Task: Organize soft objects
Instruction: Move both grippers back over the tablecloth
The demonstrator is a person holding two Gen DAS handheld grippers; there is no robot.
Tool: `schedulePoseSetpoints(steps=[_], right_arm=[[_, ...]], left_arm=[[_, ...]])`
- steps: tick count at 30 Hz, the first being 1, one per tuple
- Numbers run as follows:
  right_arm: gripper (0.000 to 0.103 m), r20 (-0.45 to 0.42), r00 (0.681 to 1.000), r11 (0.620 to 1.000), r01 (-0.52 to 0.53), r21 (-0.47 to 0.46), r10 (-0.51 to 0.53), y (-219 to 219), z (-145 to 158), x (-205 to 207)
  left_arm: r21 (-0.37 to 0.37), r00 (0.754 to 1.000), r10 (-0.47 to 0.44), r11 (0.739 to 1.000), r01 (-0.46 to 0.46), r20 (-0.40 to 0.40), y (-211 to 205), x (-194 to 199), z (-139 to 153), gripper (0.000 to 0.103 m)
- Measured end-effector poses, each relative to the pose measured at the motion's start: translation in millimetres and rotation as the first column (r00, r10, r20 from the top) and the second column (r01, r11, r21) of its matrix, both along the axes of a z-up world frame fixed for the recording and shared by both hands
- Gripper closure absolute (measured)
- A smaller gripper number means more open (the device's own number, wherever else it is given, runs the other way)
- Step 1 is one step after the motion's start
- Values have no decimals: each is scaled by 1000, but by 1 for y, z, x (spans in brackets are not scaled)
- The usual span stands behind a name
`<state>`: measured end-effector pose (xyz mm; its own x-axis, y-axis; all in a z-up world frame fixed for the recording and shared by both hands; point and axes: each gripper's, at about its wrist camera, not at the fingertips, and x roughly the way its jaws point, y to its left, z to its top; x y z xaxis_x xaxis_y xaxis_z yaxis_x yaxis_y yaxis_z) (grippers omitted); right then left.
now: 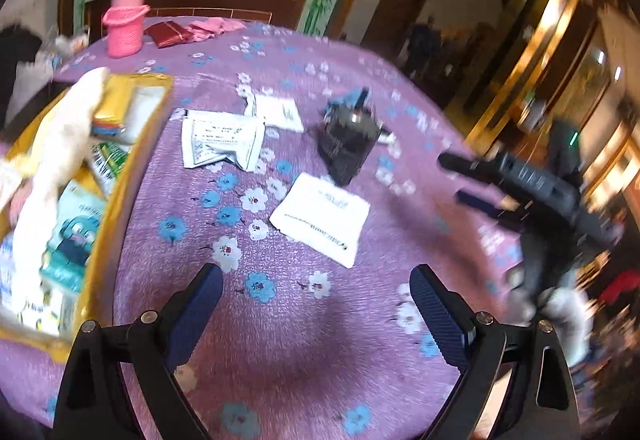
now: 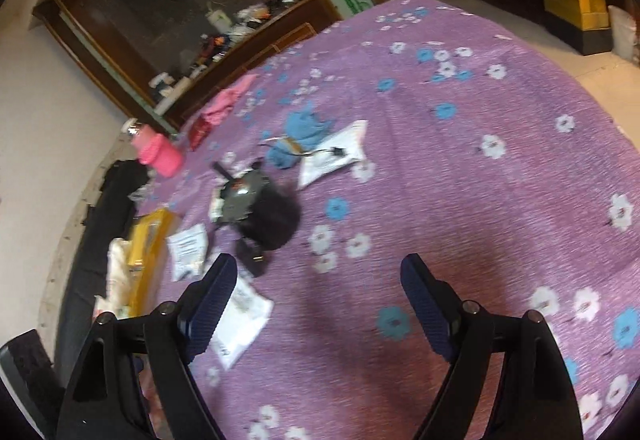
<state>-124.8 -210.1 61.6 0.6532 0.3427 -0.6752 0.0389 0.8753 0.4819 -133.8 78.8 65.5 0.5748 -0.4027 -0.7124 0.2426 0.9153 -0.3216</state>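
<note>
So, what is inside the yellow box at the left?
The yellow box holds a cream cloth draped over printed packets, one teal and one green. What lies under the cloth and packets is covered.

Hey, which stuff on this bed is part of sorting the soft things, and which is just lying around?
Job:
yellow box
white packets
flat white pouch
blue cloth
black pouch

Lying around:
pink bottle
red wallet
purple bedspread

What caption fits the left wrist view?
Open left gripper hovers over a purple floral cloth strewn with white packets, beside a yellow box of soft goods.
</note>
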Motion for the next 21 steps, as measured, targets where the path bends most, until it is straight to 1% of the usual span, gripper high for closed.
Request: schedulePoseSetpoints(steps=[1, 4, 5, 6, 9, 11, 13, 15, 21], right_arm=[[15, -5, 1000, 1000, 3, -19, -3, -1, -1, 3], [14, 0, 1000, 999, 7, -48, -7, -3, -5, 7], [13, -8, 1000, 999, 4, -48, -4, -3, -9, 10], [13, -19, 1000, 999, 1, -40, -1, -4, -13, 12], [13, -51, 999, 1000, -2, -1, 2, -8, -26, 16], [11, -57, 998, 1000, -1, 21, 2, -11, -29, 17], [7, -54, 998, 999, -6, 45, 9, -13, -30, 18], [6, -50, 999, 998, -12, 58, 14, -14, -30, 18], [1, -40, 999, 997, -29, 73, 32, -14, -30, 19]], left_arm=[[45, 1000, -4, 999, 4, -3, -8, 3, -4, 7], [179, 1000, 8, 984, -5, -20, -25, 12, -19, 7], [205, 999, 16, 979, -9, -32, -28, 15, -25, 7], [215, 999, 21, 977, -11, -43, -28, 17, -29, 7], [244, 993, 40, 970, -12, -108, -30, 24, -48, 7], [285, 995, 40, 958, -13, -89, -34, 22, -50, 5], [305, 996, 32, 952, -5, -83, -38, 21, -51, 1], [332, 997, 29, 943, -4, -72, -43, 19, -53, 1], [325, 999, 46, 945, -38, -19, -43, 10, -54, 1]])
